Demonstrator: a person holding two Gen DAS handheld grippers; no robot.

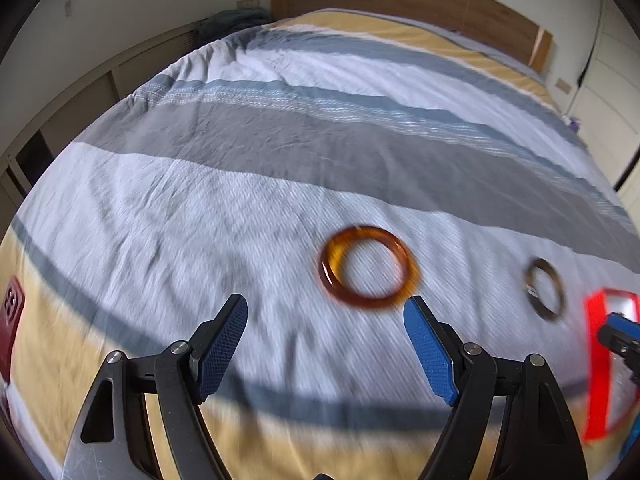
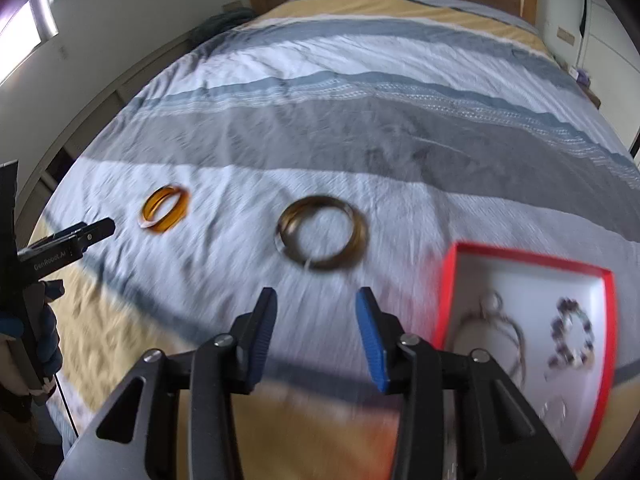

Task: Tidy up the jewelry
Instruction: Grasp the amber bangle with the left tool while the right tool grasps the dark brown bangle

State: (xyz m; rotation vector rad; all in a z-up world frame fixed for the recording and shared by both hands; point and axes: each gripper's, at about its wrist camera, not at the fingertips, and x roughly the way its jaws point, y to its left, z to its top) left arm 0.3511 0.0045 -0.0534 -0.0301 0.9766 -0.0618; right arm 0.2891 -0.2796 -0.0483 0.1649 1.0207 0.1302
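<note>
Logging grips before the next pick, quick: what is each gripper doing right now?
Left gripper: jaws open, empty, just short of the amber translucent bangle.
Right gripper: jaws open, empty, just short of the dark brown bangle.

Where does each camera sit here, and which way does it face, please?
Left wrist: on the left gripper, angled down at the bed; the amber bangle lies just ahead of its open jaws.
Right wrist: on the right gripper, angled down at the dark bangle, with the red box to its right.
Shared: both bangles, box, bed.

Soft daylight from the left; motion blur, fisheye-curved edges.
</note>
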